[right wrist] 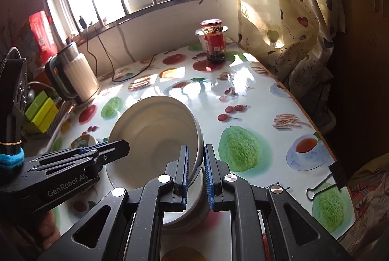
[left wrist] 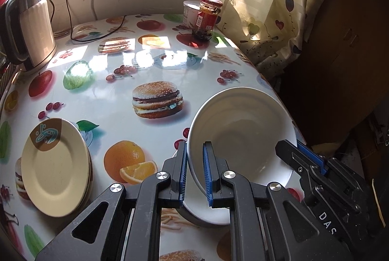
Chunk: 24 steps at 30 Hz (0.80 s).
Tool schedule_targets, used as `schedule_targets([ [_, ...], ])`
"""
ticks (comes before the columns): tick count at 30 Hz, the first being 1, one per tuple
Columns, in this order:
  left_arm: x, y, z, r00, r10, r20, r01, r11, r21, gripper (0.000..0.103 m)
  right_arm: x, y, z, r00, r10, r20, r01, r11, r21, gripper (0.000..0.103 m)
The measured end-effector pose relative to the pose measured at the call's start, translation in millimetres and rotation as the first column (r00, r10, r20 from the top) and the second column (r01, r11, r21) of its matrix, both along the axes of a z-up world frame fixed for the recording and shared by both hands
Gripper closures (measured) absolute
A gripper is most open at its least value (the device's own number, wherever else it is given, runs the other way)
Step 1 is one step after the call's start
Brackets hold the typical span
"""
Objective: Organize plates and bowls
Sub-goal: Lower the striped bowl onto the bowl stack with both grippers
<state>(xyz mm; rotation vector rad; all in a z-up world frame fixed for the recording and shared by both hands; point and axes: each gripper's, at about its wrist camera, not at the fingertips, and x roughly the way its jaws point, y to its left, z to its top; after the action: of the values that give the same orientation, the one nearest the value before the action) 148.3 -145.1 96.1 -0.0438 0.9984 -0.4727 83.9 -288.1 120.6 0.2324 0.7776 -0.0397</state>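
A white bowl [left wrist: 243, 134] hangs tilted above the fruit-print table [left wrist: 116, 95], held by both grippers at opposite sides of its rim. My left gripper [left wrist: 195, 148] is shut on the rim's left side, blue pads on either side of the wall. From the right, my right gripper [left wrist: 295, 148] clamps the far rim. The right wrist view has the bowl [right wrist: 155, 137] with my right gripper [right wrist: 196, 149] shut on its near edge and the left gripper [right wrist: 114, 145] at its left. A stack of cream plates [left wrist: 53, 168] lies at the table's left.
An electric kettle [left wrist: 31, 27] stands at the back left with a black cable [left wrist: 97, 35] behind it. A red-lidded jar [left wrist: 206, 18] and a white cup [left wrist: 190, 9] stand at the back. The table edge and curtain [left wrist: 272, 5] run along the right. A binder clip [right wrist: 325, 180] grips that edge.
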Motion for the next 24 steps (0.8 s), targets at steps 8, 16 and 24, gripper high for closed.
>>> schedule_targets([
  [8,-3.5,9.5,-9.7,1.0,0.015,-0.026,-0.015,1.0,0.0,0.09,-0.4,8.1,-11.2,0.999,0.016,-0.033,-0.016,1.0,0.005,0.09],
  [16,-6.6,13.1,-15.8,0.999,0.022,-0.043,-0.022,1.0,0.001,0.09,-0.6,12.8,-18.6,0.998,0.027,-0.057,-0.026,1.0,0.008,0.09],
  [24,-6.7,10.8,-18.6,0.998,0.016,-0.053,-0.016,1.0,0.007,0.09,-2.7,11.7,-22.9,0.997,0.023,-0.071,-0.022,1.0,0.012,0.09],
])
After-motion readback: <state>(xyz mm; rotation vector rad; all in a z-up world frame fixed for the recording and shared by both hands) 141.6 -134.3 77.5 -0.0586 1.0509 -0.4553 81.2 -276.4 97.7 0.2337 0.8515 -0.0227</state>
